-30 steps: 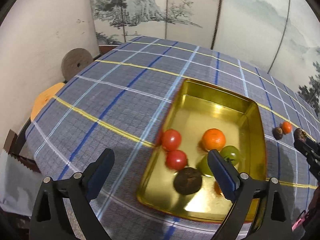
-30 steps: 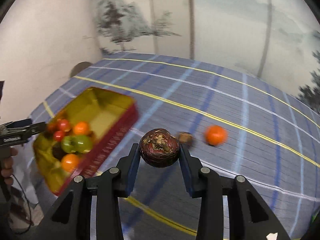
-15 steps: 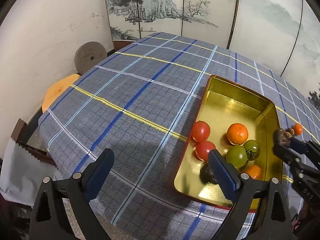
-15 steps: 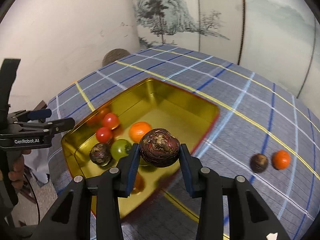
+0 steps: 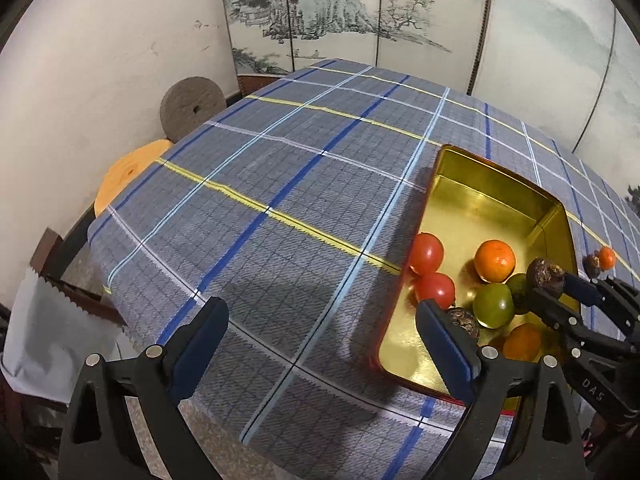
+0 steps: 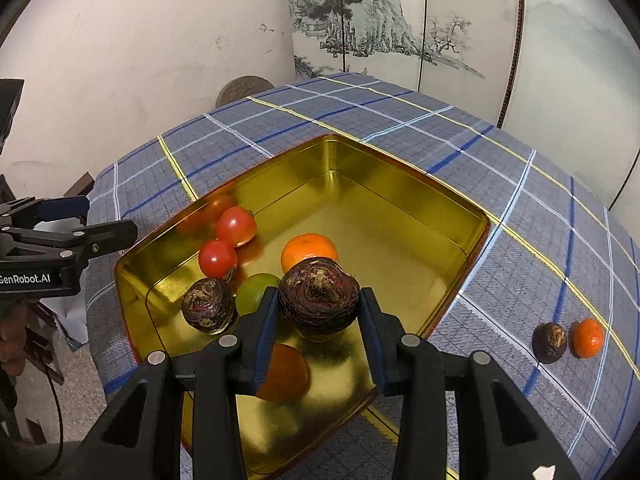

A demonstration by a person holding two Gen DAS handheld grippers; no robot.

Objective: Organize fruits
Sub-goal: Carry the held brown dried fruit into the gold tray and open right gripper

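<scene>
Right gripper [image 6: 319, 322] clamped on the dark chestnut [image 6: 319, 295], poised above the gold tray [image 6: 404, 168], bare floor directly below and ahead; left gripper [image 5: 320, 332] gaping wide, empty, beside the tray's left edge, farther away

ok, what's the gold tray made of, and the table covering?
Gold tray: looks like thin sheet metal, glossy gold inside and red outside. The walls mirror the tomatoes, and the corners are pressed round. Likely tin-plated steel, though the alloy can't be told.

Table covering: woven fabric, matte, in grey-blue plaid. A fine weave texture shows, and it drapes over the table edge.
</scene>
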